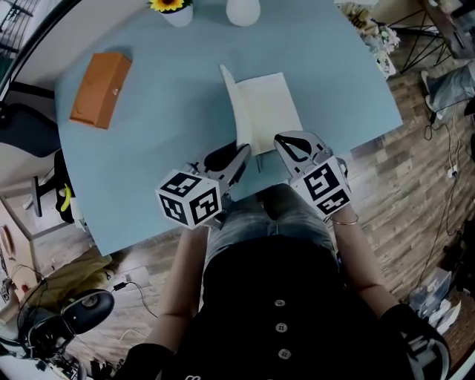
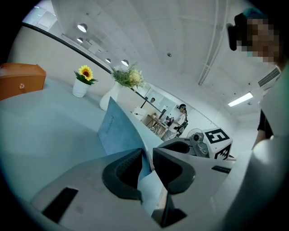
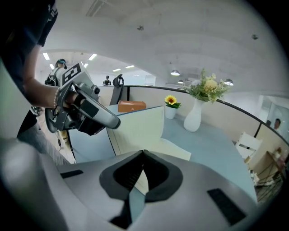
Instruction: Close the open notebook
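Note:
The notebook (image 1: 269, 110) lies open near the front edge of the light blue table (image 1: 156, 163). Its cream right side rests flat, while the blue left cover (image 1: 228, 93) stands nearly upright. My left gripper (image 1: 243, 151) is shut on that cover's near edge; in the left gripper view the blue cover (image 2: 116, 128) runs up from between the pads (image 2: 148, 153). My right gripper (image 1: 282, 139) sits at the near edge of the flat page, its tips (image 3: 143, 152) meeting. A cream strip shows behind them; whether a page is pinched I cannot tell.
An orange box (image 1: 100, 89) lies at the table's far left. A sunflower pot (image 1: 174, 9) and a white vase (image 1: 243, 11) stand at the far edge. The person's lap is right against the near edge. A chair (image 1: 30, 133) stands to the left.

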A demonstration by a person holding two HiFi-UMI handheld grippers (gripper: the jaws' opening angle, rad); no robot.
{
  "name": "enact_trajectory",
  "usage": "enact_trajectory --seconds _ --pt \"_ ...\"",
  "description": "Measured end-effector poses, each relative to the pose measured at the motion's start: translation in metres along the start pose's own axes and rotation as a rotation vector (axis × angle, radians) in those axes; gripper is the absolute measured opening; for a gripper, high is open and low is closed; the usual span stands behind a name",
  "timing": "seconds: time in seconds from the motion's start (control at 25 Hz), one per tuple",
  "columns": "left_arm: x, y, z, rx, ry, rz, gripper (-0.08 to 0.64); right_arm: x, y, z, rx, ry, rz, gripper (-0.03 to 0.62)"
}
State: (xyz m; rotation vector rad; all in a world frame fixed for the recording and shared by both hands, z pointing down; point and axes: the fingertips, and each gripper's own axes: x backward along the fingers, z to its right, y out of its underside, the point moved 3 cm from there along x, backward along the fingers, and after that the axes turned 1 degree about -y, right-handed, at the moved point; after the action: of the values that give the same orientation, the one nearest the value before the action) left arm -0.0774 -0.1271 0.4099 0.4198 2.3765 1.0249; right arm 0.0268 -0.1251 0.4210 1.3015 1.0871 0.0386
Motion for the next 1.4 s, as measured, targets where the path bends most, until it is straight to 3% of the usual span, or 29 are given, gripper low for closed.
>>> enact_trajectory --seconds 0.32,0.72,1.4 --pt "-0.032 -0.003 0.019 -0.003 -0.022 0.002 0.075 0.023 0.009 0.031 -0.015 -0.006 0.038 0.002" --pt "-0.060 -0.002 0.028 -0.013 -0.064 -0.021 0.075 0.039 0.020 0.054 -0.099 -0.039 0.112 0.002" --pt "-0.094 0.006 0.033 -0.055 -0.086 -0.102 0.071 0.050 0.040 0.074 -0.183 -0.038 0.117 0.002"
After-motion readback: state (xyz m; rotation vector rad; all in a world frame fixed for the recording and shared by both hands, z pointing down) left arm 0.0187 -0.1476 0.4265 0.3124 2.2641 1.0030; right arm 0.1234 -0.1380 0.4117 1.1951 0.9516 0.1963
